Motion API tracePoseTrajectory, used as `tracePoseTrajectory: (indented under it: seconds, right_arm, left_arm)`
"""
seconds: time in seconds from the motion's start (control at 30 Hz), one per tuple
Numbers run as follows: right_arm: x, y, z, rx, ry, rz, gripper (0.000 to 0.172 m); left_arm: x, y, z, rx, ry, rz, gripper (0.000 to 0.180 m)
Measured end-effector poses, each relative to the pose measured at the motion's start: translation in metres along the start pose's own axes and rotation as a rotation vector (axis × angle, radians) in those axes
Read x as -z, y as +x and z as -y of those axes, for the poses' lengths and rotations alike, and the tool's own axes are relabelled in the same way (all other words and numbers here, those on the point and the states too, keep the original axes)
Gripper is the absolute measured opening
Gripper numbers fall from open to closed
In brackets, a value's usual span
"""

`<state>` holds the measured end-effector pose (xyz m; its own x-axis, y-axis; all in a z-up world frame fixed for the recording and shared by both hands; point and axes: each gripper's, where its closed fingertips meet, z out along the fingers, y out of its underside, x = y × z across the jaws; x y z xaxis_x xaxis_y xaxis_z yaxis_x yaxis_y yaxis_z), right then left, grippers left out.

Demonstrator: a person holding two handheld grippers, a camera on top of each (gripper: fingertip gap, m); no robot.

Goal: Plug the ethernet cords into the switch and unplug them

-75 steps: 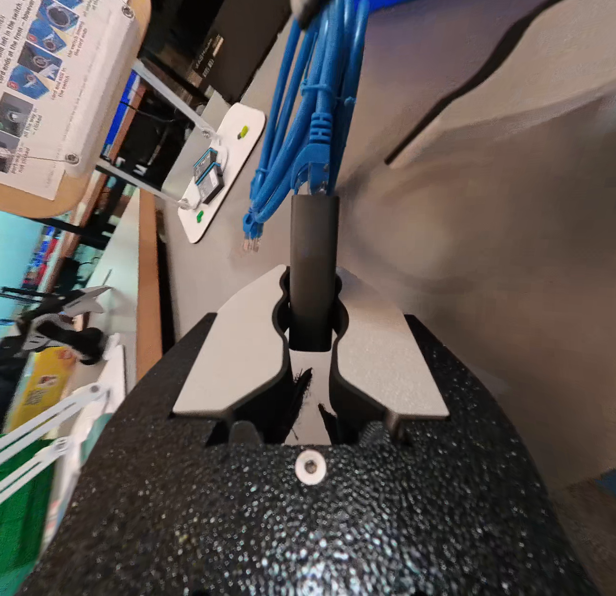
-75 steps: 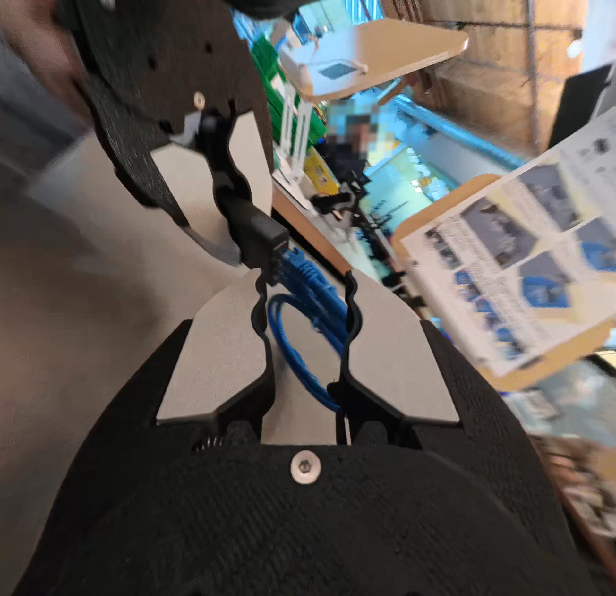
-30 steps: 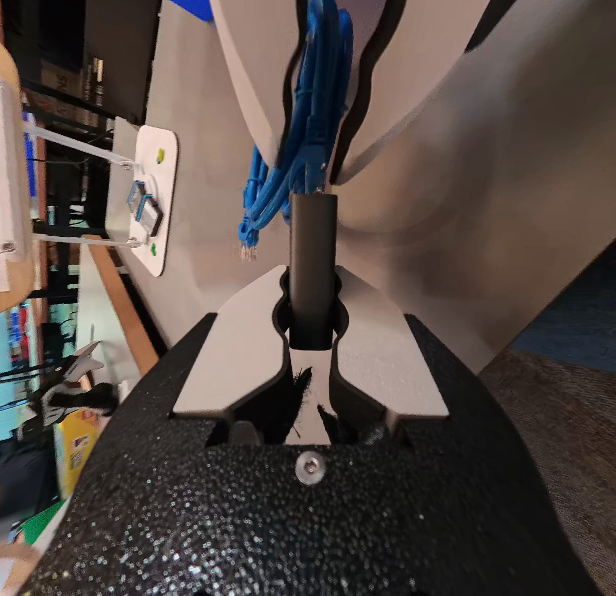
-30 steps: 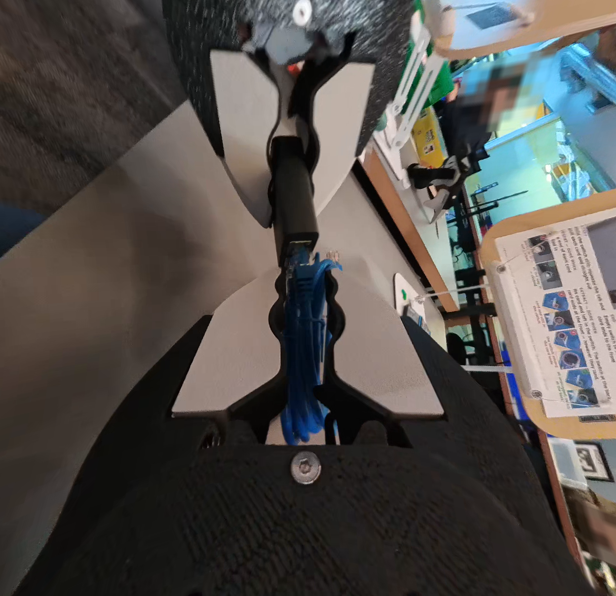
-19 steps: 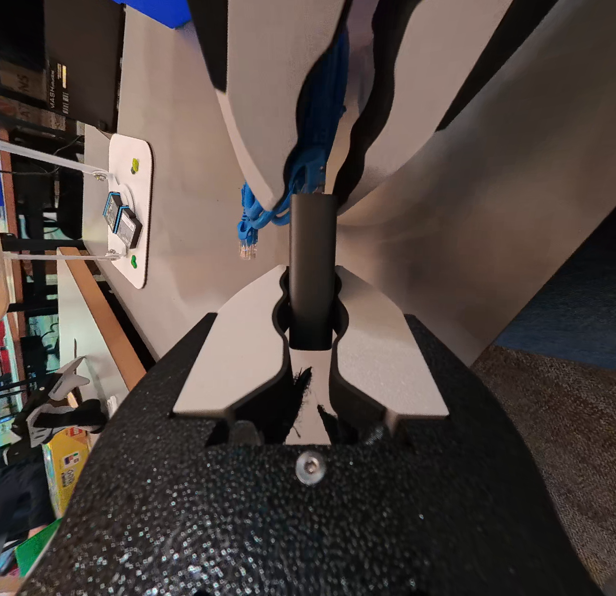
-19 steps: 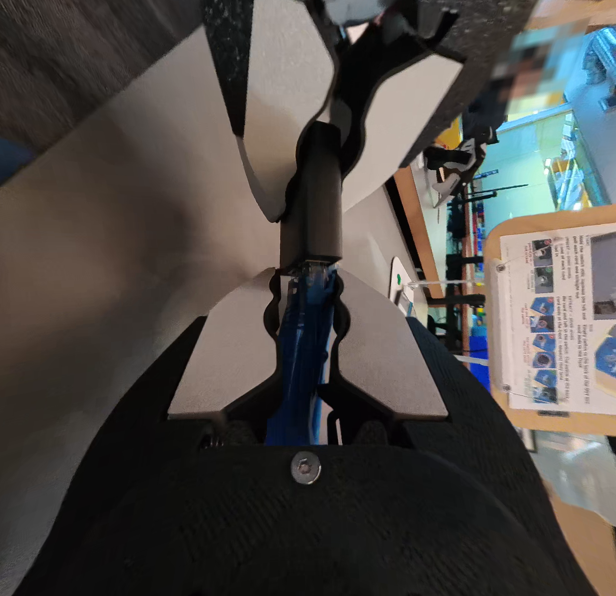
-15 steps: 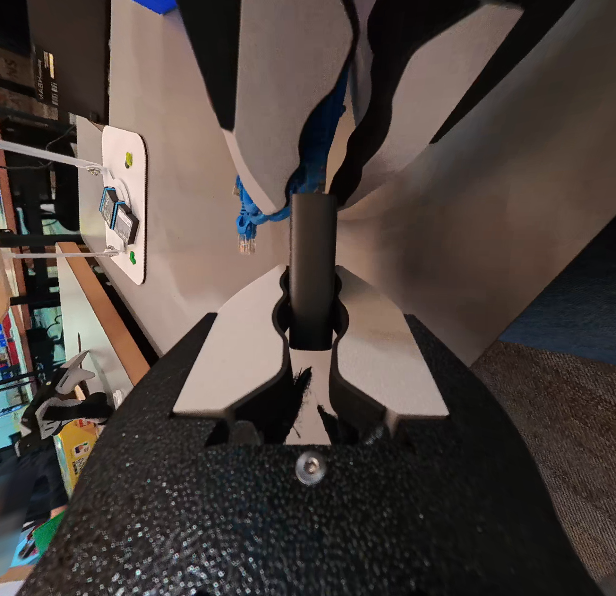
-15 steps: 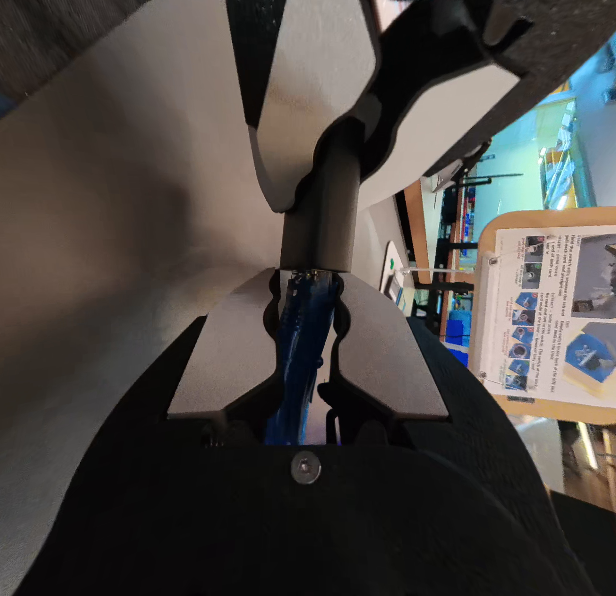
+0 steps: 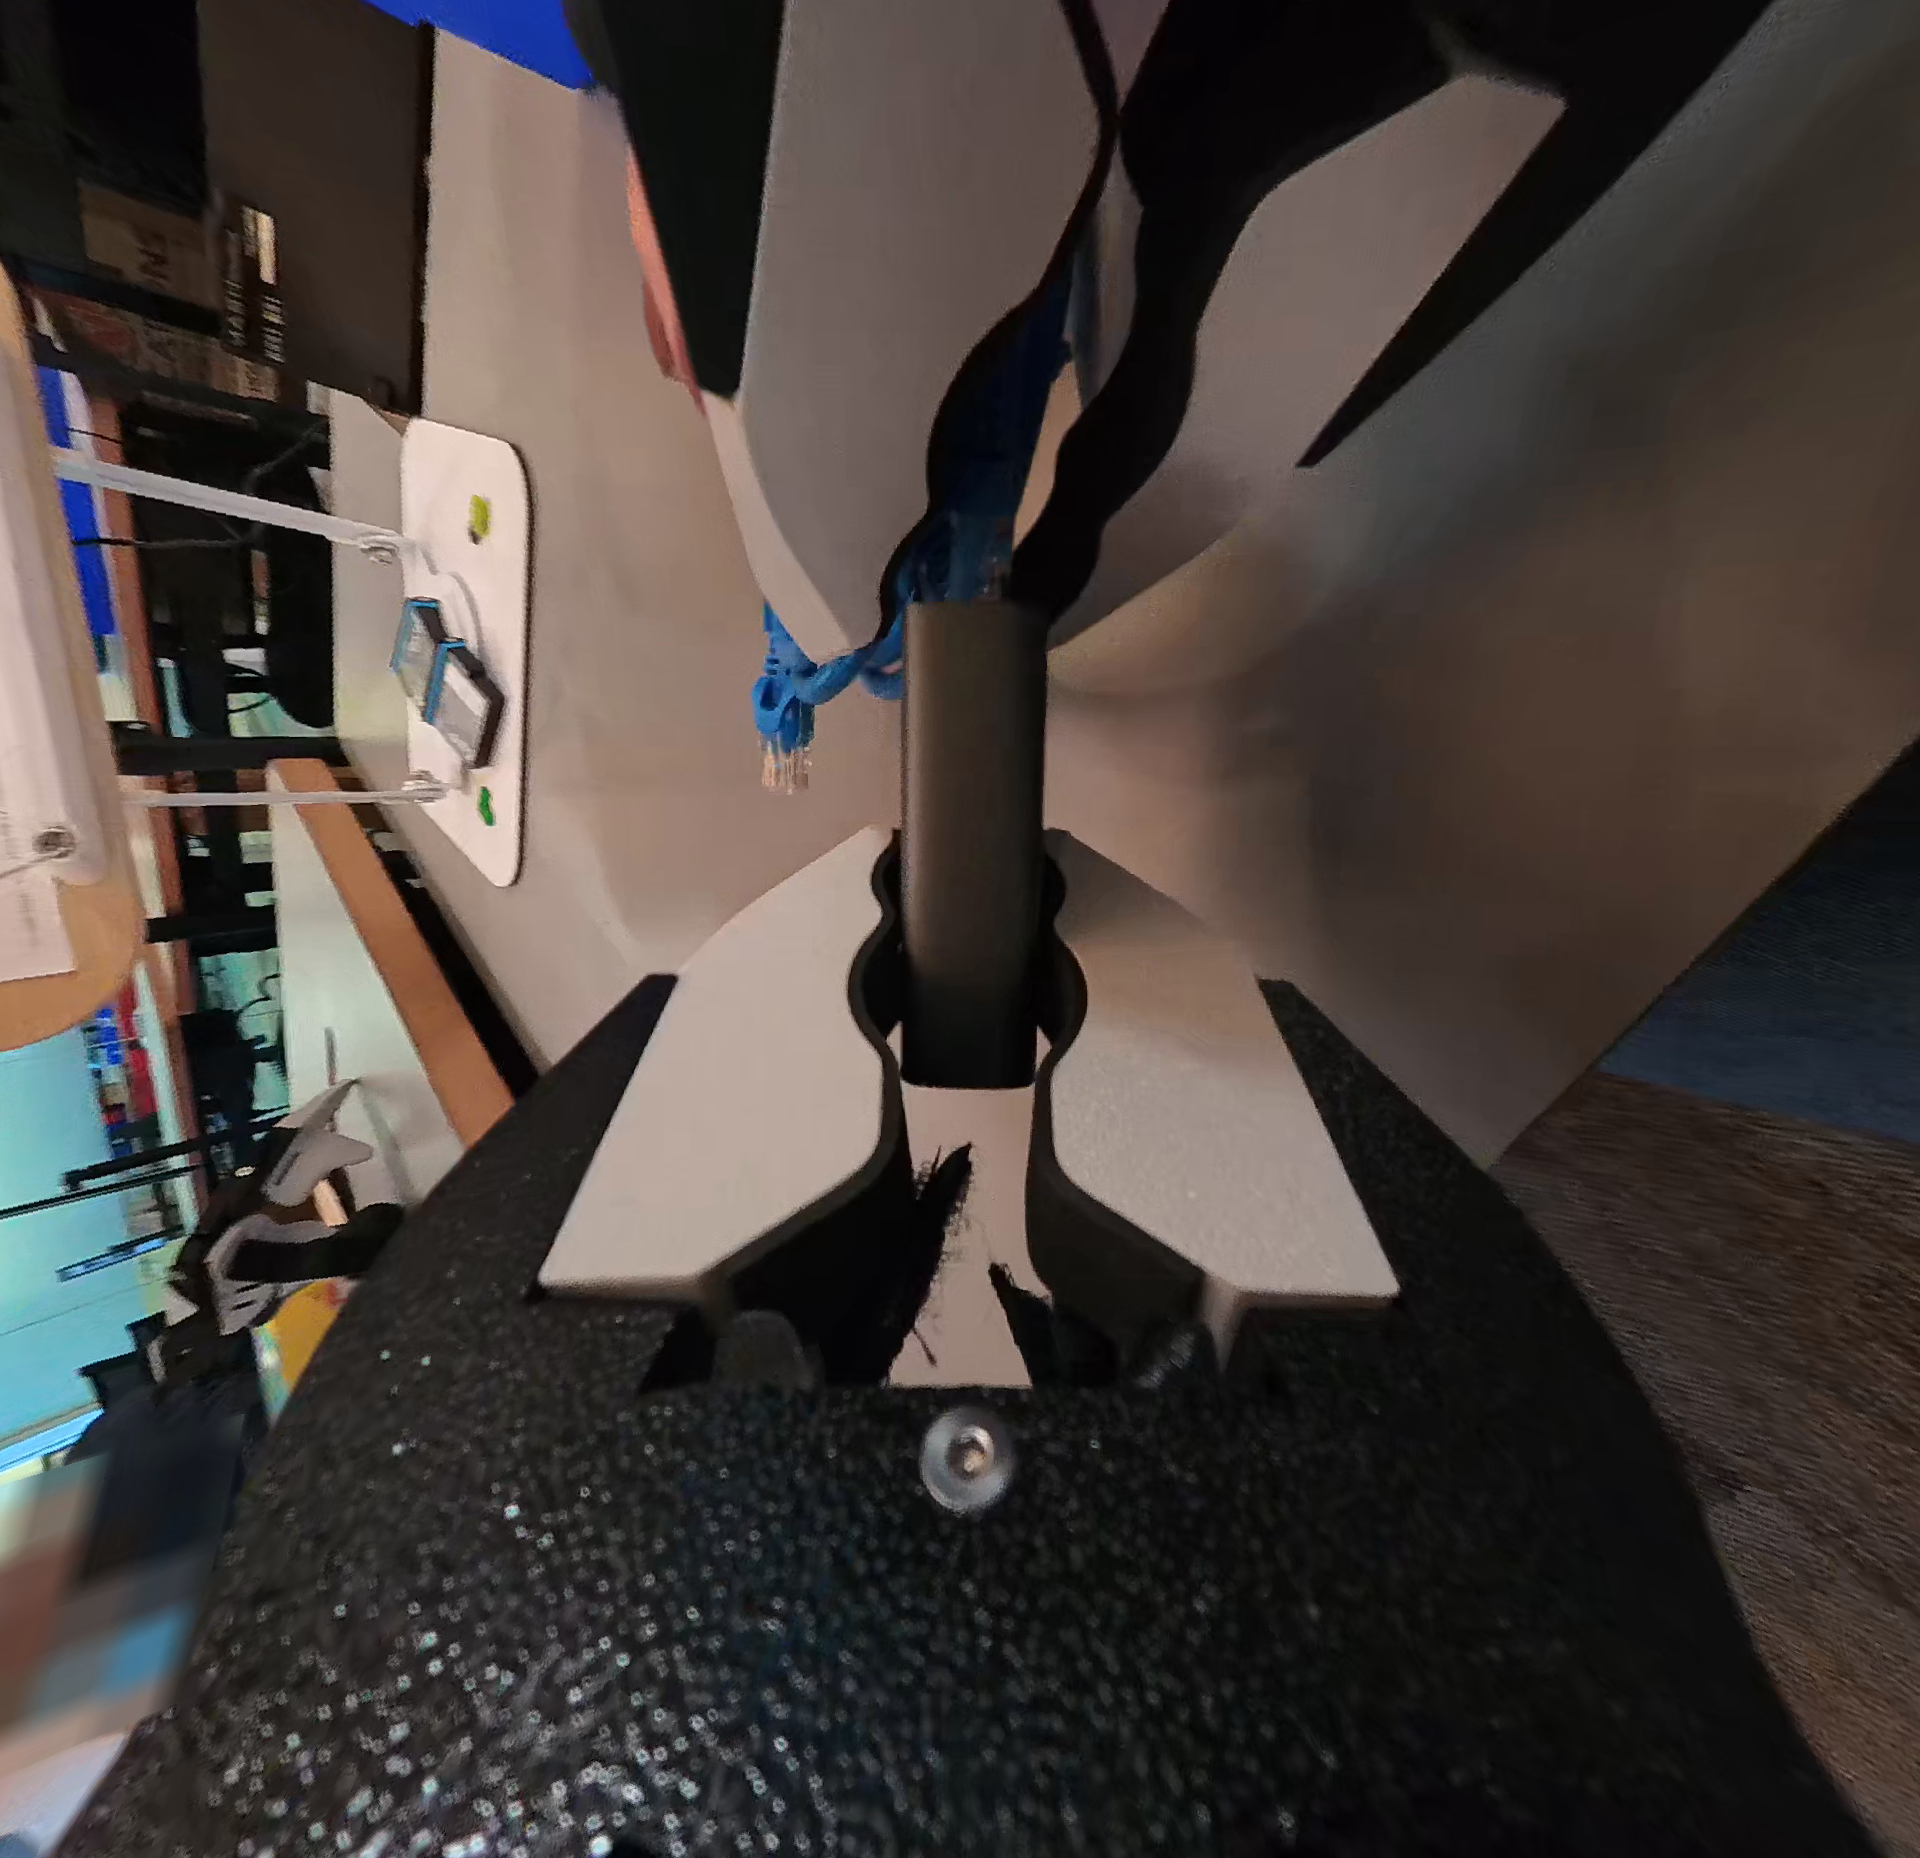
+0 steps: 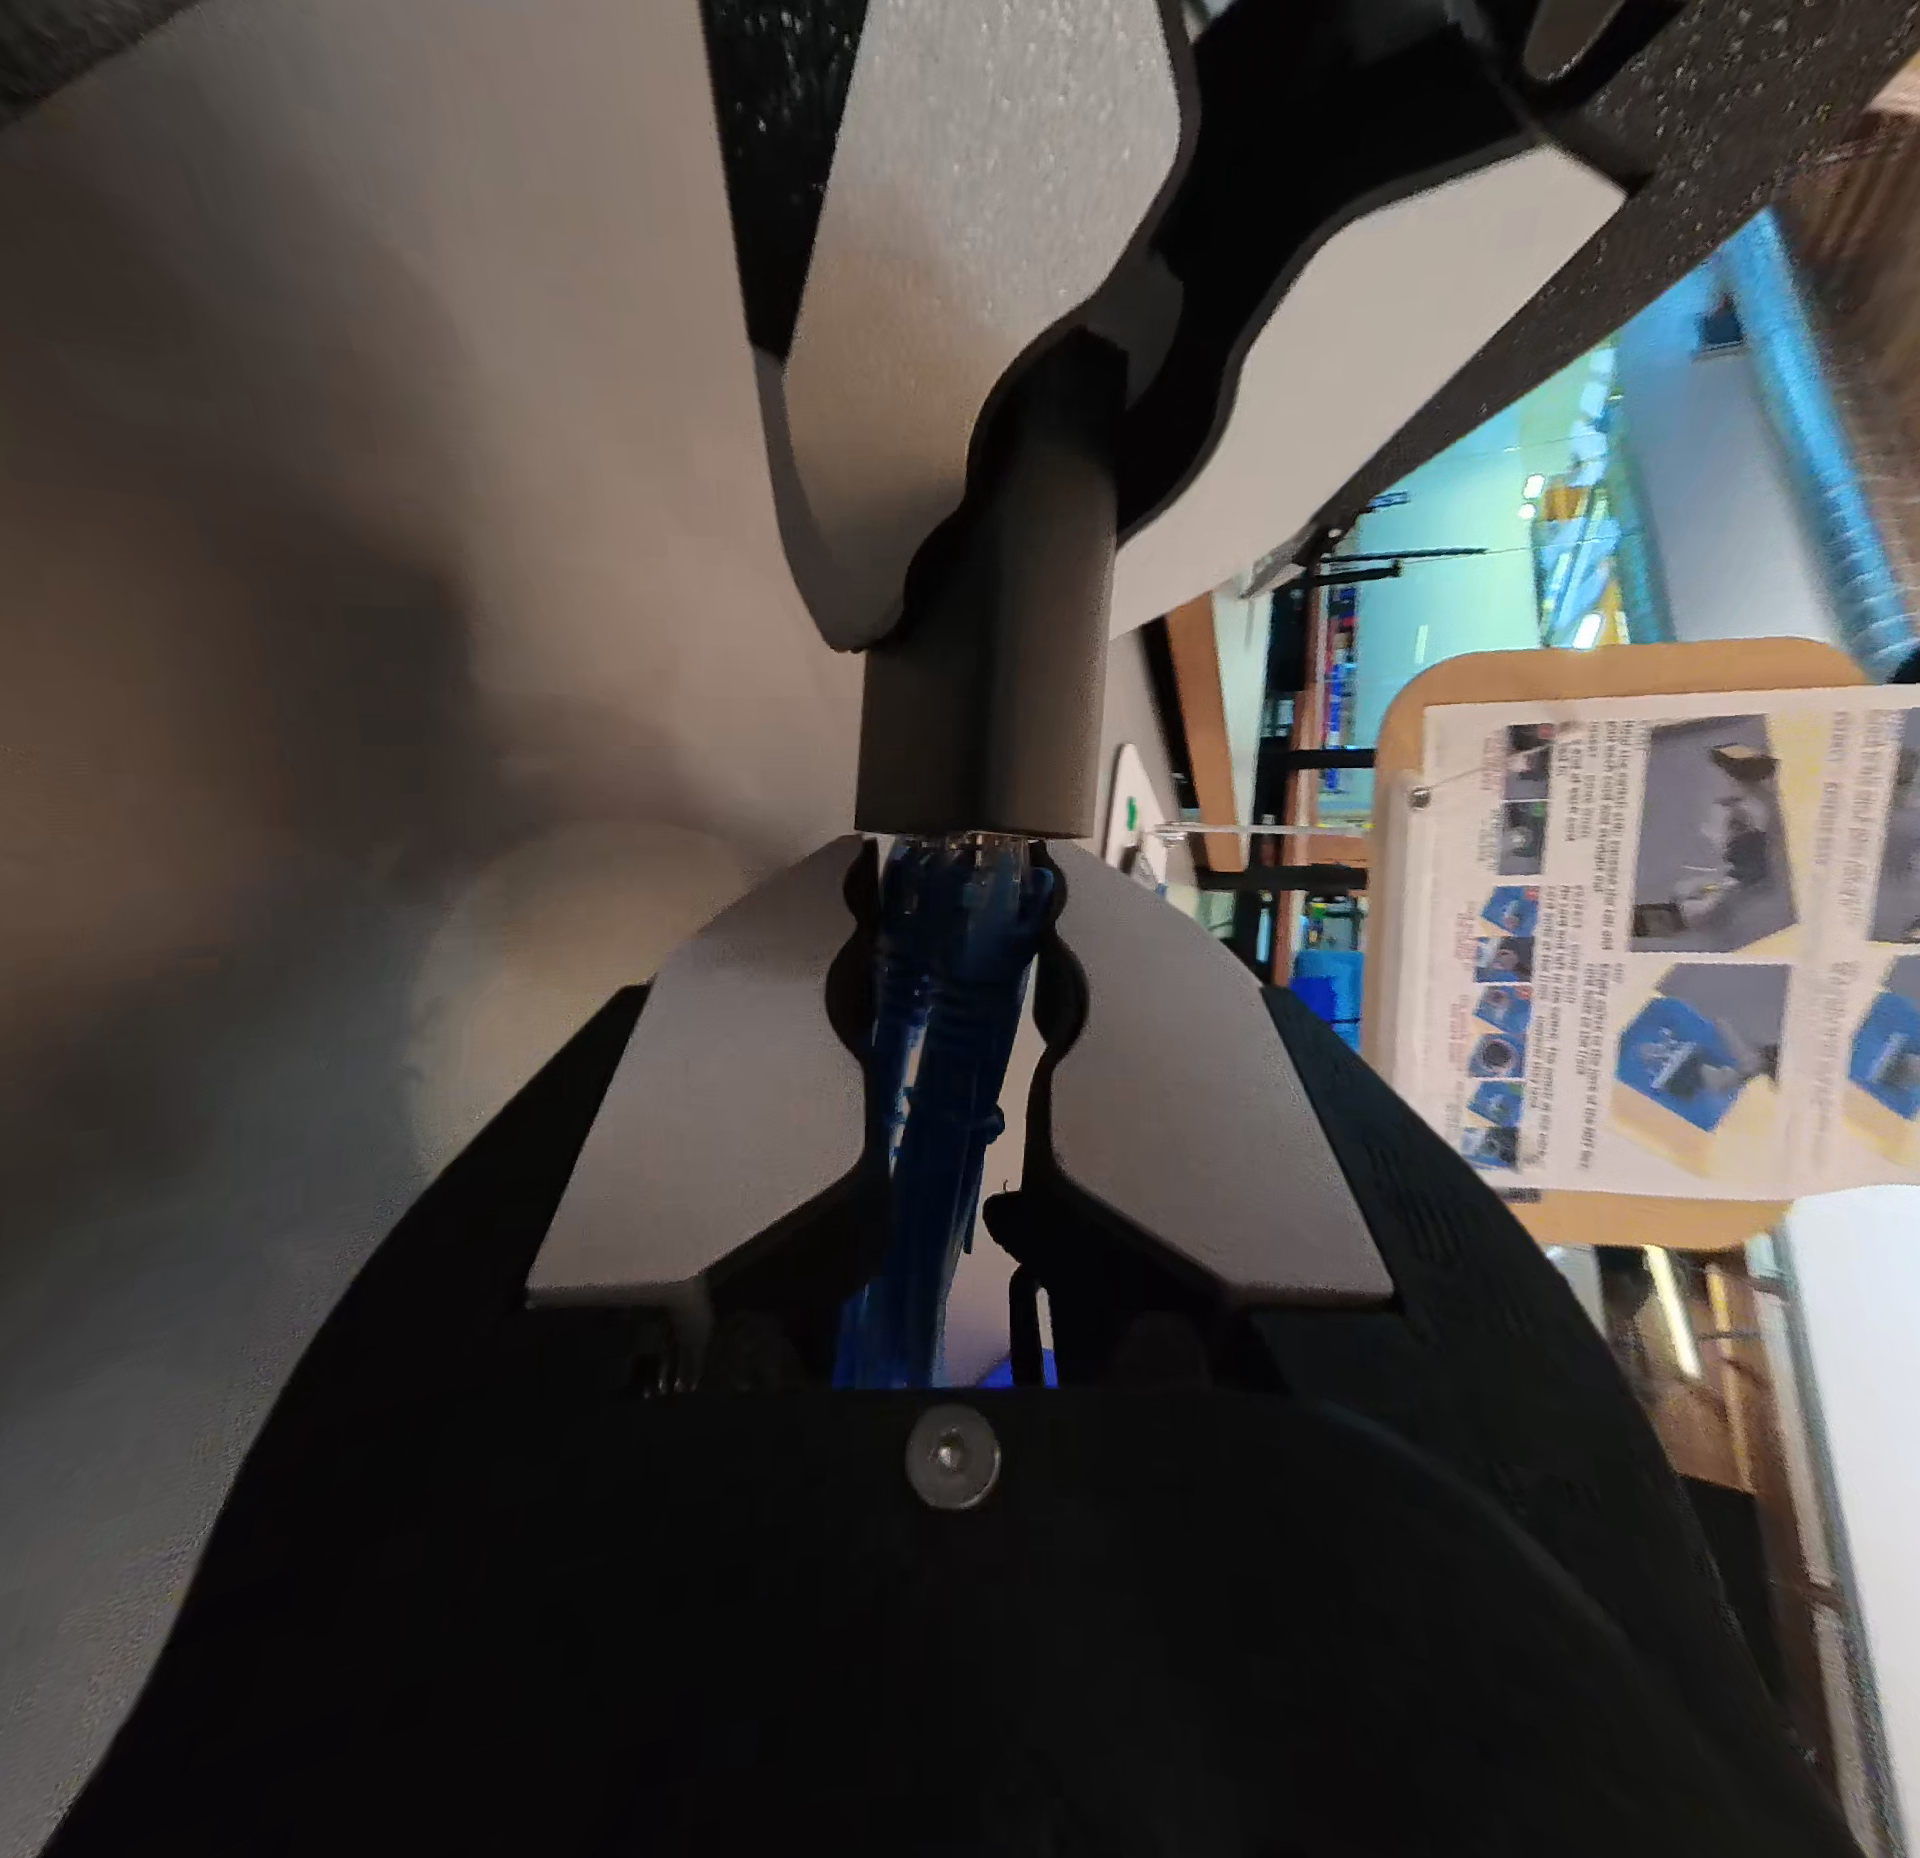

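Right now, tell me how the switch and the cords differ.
The switch is a black, rigid bar; the cords are a blue, flexible bundle. The switch sits in the left gripper, the cords in the right gripper. Shared: each is clamped between fingers, and the cord plugs meet the switch's end.

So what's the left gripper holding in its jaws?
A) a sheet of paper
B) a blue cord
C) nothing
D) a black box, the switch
D: the left gripper has both jaws pressed on the sides of the black switch, while the blue cords sit in the right gripper.
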<state>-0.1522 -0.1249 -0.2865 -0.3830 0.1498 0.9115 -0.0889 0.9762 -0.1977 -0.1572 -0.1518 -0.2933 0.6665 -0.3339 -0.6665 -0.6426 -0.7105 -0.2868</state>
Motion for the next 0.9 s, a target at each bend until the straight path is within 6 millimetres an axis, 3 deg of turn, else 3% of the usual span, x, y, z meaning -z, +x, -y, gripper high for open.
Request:
tracePoseTrajectory:
  seconds: [0.43, 0.63, 0.9]
  right_arm:
    - [-0.0038, 0.0113, -0.0009, 0.144, -0.038, -0.159, 0.027]
    - [-0.0011, 0.0056, -0.0008, 0.011, 0.008, -0.072, 0.021]
    - [-0.0014, 0.0056, 0.0012, 0.005, 0.041, -0.078, 0.02]
  left_arm:
    - [0.0015, -0.01, -0.002, -0.02, -0.03, 0.077, 0.021]
    - [0.0008, -0.0086, 0.0004, -0.045, -0.023, 0.075, 0.021]
    - [0.0013, -0.0087, -0.0004, -0.034, -0.002, 0.073, 0.021]
